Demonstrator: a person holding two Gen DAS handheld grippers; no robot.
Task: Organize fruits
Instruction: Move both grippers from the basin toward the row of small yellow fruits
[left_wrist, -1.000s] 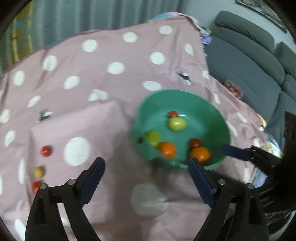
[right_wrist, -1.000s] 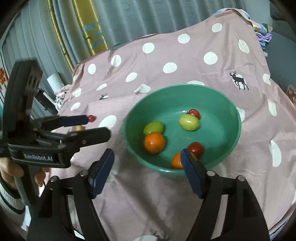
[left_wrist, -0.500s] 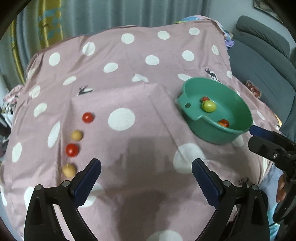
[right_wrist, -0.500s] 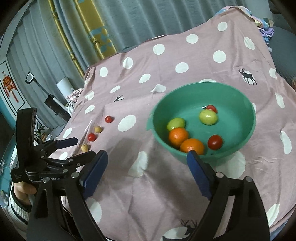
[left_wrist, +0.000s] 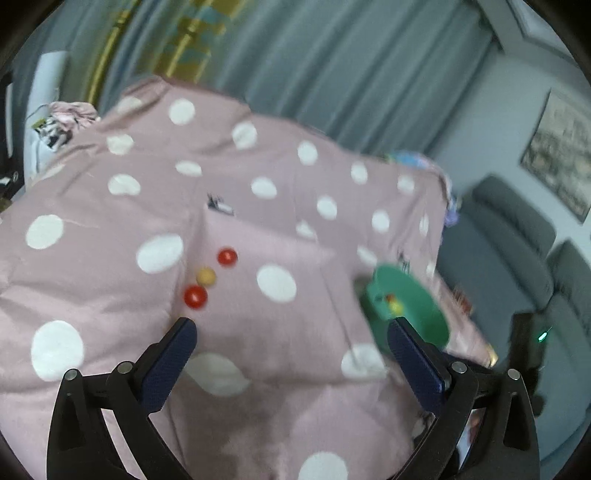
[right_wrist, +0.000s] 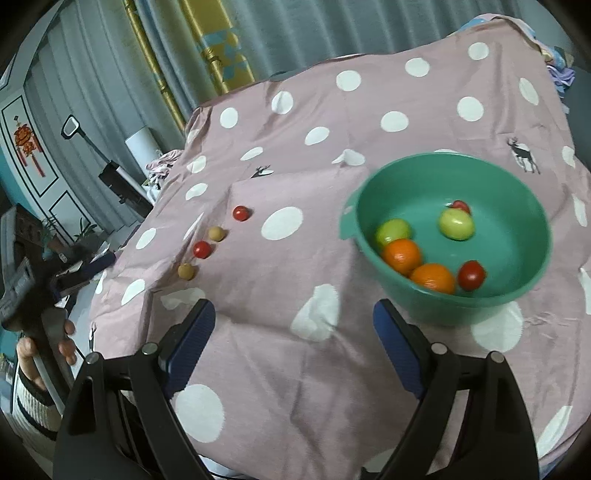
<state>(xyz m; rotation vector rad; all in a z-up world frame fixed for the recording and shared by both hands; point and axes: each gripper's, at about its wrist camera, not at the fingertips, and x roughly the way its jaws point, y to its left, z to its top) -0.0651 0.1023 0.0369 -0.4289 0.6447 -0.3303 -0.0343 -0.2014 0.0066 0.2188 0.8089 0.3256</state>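
A green bowl on the pink dotted cloth holds two oranges, two green fruits and two red tomatoes. Left of it, several small fruits lie in a row: red, yellow, red, yellow. My right gripper hangs open over bare cloth, just left of the bowl. My left gripper has opening jaws with nothing between them. It sits just behind a red tomato, a yellow fruit and another red one. The bowl is at its right.
A grey sofa stands beyond the table's right edge. Curtains hang behind the table. A heap of clothes lies at the far left corner. A hand grips the left tool's handle beside the table's left edge.
The left gripper swung left from over the bowl to the row of small fruits, rolling and spreading its fingers. The right gripper drew back and left from the bowl and widened.
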